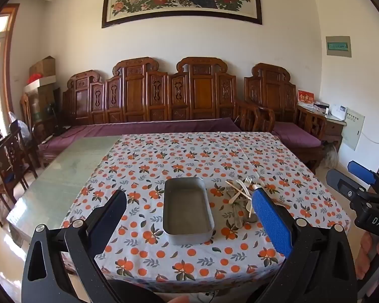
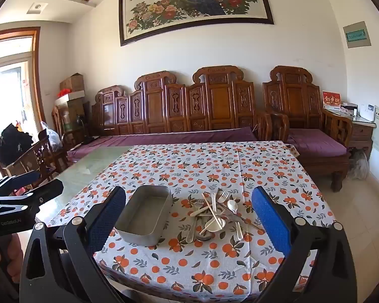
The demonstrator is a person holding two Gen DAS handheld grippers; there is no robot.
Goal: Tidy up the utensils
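Observation:
An empty grey metal tray stands on the orange-patterned tablecloth; it also shows in the right wrist view. Right of it lies a loose pile of utensils: forks, spoons and pale chopsticks, seen more fully in the right wrist view. My left gripper is open and empty, held above the table's near edge with the tray between its fingers in view. My right gripper is open and empty, framing the tray and the pile. The right gripper also shows at the right edge of the left wrist view.
The tablecloth covers most of the table; bare green glass shows on its left. A carved wooden sofa with purple cushions runs behind the table. Wooden chairs stand at the left. A side table is at the far right.

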